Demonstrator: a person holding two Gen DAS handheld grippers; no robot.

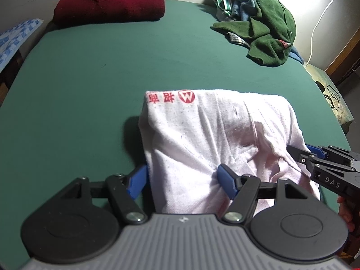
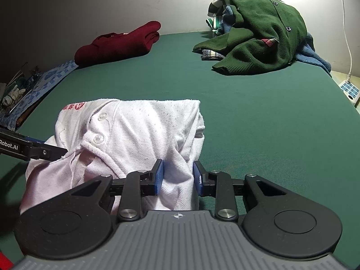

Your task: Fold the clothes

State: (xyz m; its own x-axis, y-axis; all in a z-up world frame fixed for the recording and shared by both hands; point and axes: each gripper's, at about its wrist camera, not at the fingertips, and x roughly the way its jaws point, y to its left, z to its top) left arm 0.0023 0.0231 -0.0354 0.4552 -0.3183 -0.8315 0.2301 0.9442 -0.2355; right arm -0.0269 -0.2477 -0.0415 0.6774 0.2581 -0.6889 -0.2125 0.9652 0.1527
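A white polo shirt [image 1: 209, 139] with a red logo lies folded into a narrow bundle on the green table [image 1: 90, 72]. My left gripper [image 1: 182, 182] has its blue pads on either side of the shirt's near left part, the fabric bunched between them. My right gripper [image 2: 177, 177] is shut on the shirt's near right edge [image 2: 177, 175]; it also shows in the left wrist view [image 1: 315, 157]. The shirt's buttons and collar placket [image 2: 99, 128] face up in the right wrist view. The near edge is lifted off the table.
A folded dark red sweater [image 1: 110, 2] sits at the far left. A pile of unfolded clothes topped by a green cardigan [image 1: 267, 24] sits at the far right. A white cable [image 1: 319, 20] and power strip [image 2: 349, 90] lie beyond the right table edge.
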